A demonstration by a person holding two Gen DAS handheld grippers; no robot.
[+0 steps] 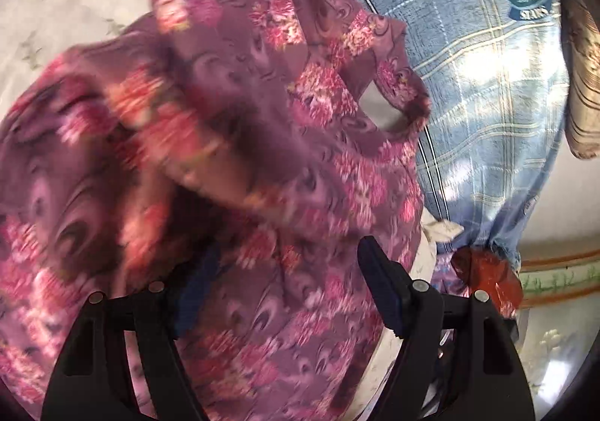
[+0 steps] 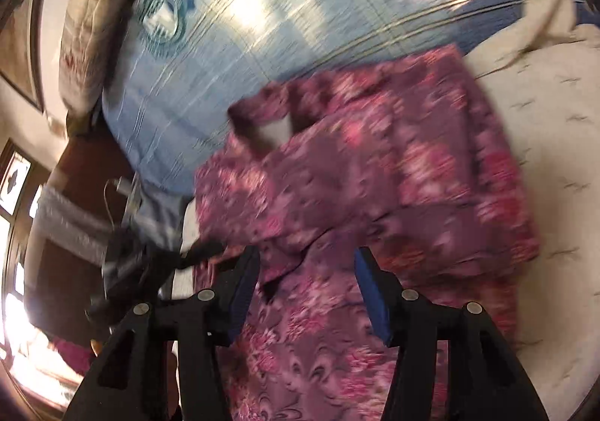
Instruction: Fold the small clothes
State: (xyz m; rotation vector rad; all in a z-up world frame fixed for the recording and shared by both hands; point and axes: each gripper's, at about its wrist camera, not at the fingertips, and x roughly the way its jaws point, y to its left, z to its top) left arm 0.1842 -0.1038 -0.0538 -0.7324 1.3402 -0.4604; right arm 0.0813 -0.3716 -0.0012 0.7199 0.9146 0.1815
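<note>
The garment [image 1: 232, 128] is thin, soft printed cloth; the blanket [image 1: 468, 90] looks woven; gripper fingers [image 2: 378, 293] are matt black plastic.

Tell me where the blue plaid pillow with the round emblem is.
The blue plaid pillow lies behind the purple floral garment: upper right in the left wrist view, upper left in the right wrist view, touching the garment's far edge.

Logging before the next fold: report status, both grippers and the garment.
Left gripper open, right gripper open, neither gripping. Floral garment rumpled on white sheet, part folded. Blue pillow touching its far edge.
</note>
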